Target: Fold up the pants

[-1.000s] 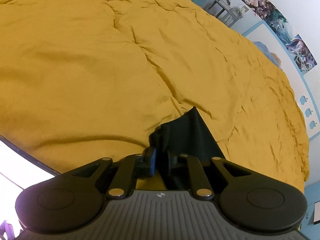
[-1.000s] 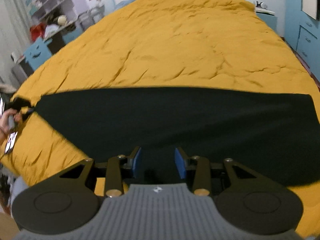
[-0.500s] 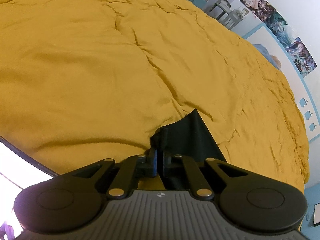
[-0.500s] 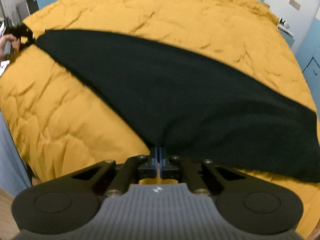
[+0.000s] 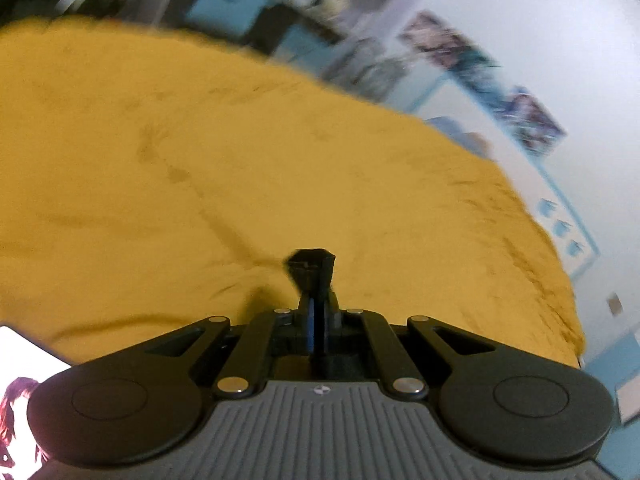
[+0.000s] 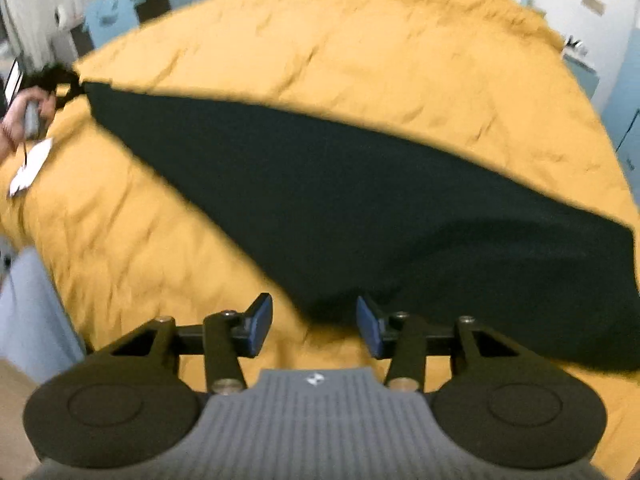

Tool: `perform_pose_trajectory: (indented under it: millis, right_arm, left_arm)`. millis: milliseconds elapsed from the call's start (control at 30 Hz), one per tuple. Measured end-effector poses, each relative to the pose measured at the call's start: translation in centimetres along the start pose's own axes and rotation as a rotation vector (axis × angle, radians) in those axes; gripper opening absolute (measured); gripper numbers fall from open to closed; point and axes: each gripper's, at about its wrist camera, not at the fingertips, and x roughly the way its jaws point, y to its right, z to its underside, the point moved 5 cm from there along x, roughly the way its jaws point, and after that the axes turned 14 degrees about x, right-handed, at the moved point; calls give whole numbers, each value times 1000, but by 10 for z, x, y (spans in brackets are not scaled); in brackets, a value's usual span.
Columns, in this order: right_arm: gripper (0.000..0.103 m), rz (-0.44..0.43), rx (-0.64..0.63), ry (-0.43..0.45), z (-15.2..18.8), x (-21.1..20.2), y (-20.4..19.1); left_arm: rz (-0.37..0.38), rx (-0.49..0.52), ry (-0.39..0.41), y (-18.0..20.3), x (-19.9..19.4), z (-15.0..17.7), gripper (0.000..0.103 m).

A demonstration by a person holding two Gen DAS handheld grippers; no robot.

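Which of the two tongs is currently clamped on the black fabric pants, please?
The left tongs: their blue pads are shut on a bunched corner of the black fabric pants. The right tongs stand wide open, holding nothing.

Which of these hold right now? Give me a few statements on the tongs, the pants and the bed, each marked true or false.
1. The left tongs are shut on a corner of the black pants. True.
2. The right tongs are clamped on the pants. False: they are open, the fabric edge lying between the pads.
3. The pants lie on a white sheet. False: on a mustard-yellow bedspread.
4. The pants stretch across the bedspread. True.
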Motion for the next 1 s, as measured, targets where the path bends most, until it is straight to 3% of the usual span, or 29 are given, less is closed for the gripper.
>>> perform_pose_trajectory:
  millis: [167,267,400,500,567,700,800,900,1000]
  right_arm:
    - [43,16,52,99,-27,-6,24]
    - [43,-10,116,138,-33,-6,40]
    - [43,-46,178,160,-35,-4,60]
    - [43,-67,209,170,-31,-4,72]
    - [43,-77,228,173,-29,-3,79]
    - [43,-93,264,174,-24,0,92]
    - [43,-107,294,160,-21,5,99]
    - [44,-122,303,148,-17,7,102]
    - [44,-137,300,141,-16,11,102]
  left_arm:
    - [52,251,113,91,-49,-16,4]
    - [61,414,162,151,-71,-10,4]
    - [56,655,211,233,-90,21,4]
    - [101,799,207,288,-97,65,4]
    - [142,874,177,316,-100,103,4]
    - [224,1111,82,358,-105,217,4]
    - [330,1232,-61,364,-102,297,4]
    - [354,1234,-166,354,-97,325,7]
    - [437,1094,-300,341,-90,319,16]
